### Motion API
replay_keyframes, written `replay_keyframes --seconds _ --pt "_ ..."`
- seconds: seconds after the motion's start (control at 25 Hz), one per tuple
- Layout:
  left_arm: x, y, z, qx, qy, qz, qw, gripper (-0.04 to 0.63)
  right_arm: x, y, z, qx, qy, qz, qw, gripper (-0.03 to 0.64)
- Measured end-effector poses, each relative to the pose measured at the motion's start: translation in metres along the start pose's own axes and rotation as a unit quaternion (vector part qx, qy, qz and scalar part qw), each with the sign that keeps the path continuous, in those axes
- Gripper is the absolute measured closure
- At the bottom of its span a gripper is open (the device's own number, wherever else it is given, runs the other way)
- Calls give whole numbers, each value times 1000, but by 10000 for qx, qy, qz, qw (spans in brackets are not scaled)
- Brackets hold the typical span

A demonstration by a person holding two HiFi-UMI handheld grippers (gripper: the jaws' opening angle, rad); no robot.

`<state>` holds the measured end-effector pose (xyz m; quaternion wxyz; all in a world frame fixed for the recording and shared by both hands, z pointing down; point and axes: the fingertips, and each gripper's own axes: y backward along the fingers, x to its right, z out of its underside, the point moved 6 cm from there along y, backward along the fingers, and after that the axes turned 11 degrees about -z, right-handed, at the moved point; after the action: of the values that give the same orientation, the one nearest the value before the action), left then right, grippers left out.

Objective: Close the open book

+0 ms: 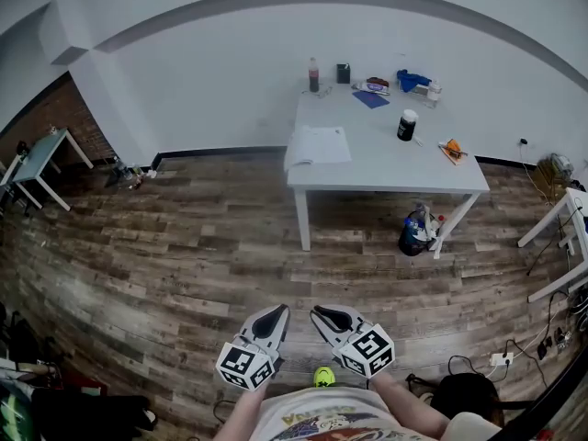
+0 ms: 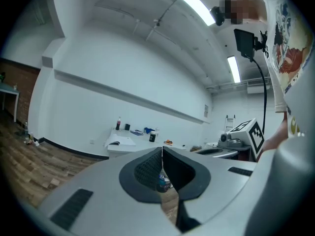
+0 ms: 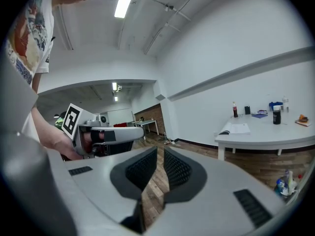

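The open book (image 1: 317, 145) lies flat at the near left corner of a white table (image 1: 386, 168) across the room. It shows small in the left gripper view (image 2: 118, 142) and in the right gripper view (image 3: 236, 129). Both grippers are held close to my body at the bottom of the head view, far from the table. My left gripper (image 1: 275, 318) (image 2: 162, 149) is shut with nothing between its tips. Beside it, my right gripper (image 1: 325, 317) (image 3: 160, 150) has its jaws together but for a thin slit, and holds nothing.
On the table stand a black cup with a white lid (image 1: 407, 124), a bottle (image 1: 313, 74), blue items (image 1: 412, 79) and an orange thing (image 1: 450, 150). A bag (image 1: 418, 231) sits under it. Wooden floor lies between. A small table (image 1: 37, 159) stands left, another (image 1: 570, 219) right, by cables (image 1: 501, 361).
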<state>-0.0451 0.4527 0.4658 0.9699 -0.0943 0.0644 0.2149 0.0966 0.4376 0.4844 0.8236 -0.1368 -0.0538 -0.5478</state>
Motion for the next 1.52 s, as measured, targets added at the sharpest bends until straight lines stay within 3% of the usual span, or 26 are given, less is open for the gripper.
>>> replay_keyframes --seconds 0.48,0.76,1.12,1.52 --pt "-4 -41 -4 -58 47 -116 9999 581 52 3 -12 -45 -32 19 10000 583" --pt "-15 -74 -6 -116 116 36 9999 581 84 -4 -16 -87 -111 184 9997 581" --pt "-48 -142 -31 -59 -48 382 9992 581 139 -30 -45 -35 -112 514 9986 582" --pt "-126 -217 -70 -99 -147 781 9968 581 203 -103 -84 128 -182 838 9962 582"
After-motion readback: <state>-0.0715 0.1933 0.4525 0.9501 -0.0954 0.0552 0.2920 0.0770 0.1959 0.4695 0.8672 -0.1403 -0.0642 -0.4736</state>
